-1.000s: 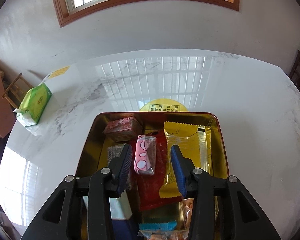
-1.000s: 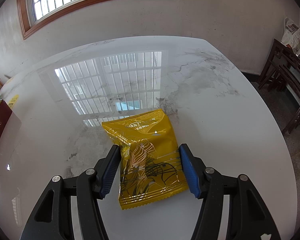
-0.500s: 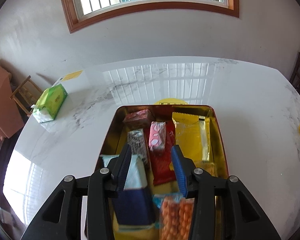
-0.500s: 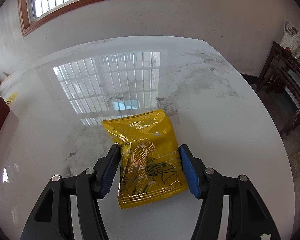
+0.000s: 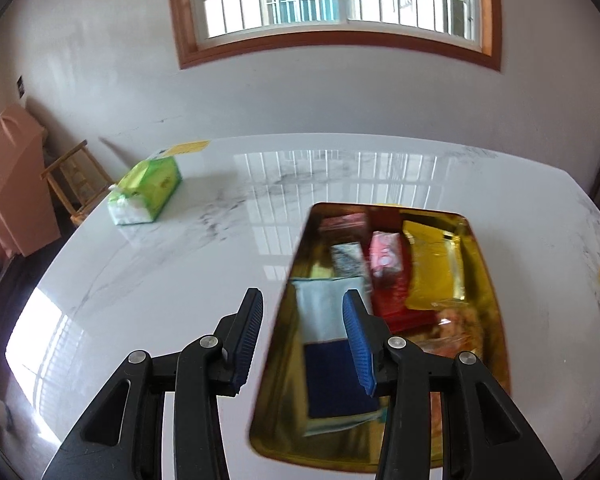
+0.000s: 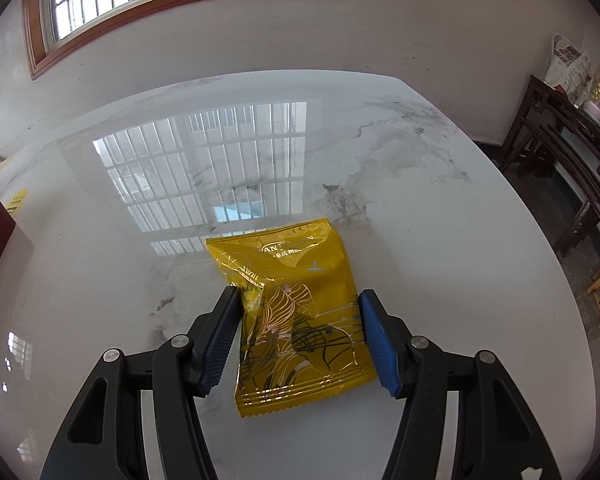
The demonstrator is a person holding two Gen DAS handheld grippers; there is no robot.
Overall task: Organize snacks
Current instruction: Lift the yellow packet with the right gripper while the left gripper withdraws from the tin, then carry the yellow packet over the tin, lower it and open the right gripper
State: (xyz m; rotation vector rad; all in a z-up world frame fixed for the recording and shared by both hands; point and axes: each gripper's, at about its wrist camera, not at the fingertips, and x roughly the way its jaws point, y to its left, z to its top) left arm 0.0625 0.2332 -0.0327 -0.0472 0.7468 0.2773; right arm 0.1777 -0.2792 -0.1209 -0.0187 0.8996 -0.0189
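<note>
Far toward the left edge of the surface (image 5: 172,272) lies a green tissue pack (image 5: 146,192), well apart from everything else and probably no part of the sorting. To its right, the left hand-held gripper (image 5: 302,334) hangs above the near-left rim of the gold tin (image 5: 482,264); its blue pads stand a modest way apart with nothing pinched between them. One pad sits over bare marble, the other over the tin's inside, which suggests this hand has no job at the tin just now.

The tin itself lies toward the middle of the surface and is already well filled: a pale blue and navy pack (image 5: 332,344) along its left wall, a small pink packet (image 5: 386,254) and a red packet (image 5: 396,304) in the middle, a long yellow packet (image 5: 436,272) along the right. They lie side by side lengthwise, likely so that more will fit.

Further right, near the surface's right edge, the yellow snack bag (image 6: 296,316) lies flat on the marble, outside the tin. The right hand-held gripper (image 6: 300,336) straddles it: the left pad touches and dents the bag's edge, the right pad lies against the other edge, so the bag looks lightly pinched across its width, presumably for lifting toward the tin. The bag is glossy foil, puffy, printed with fine gold and dark leaf lines, with crimped seals at both ends; it should crumple and slip easily.
</note>
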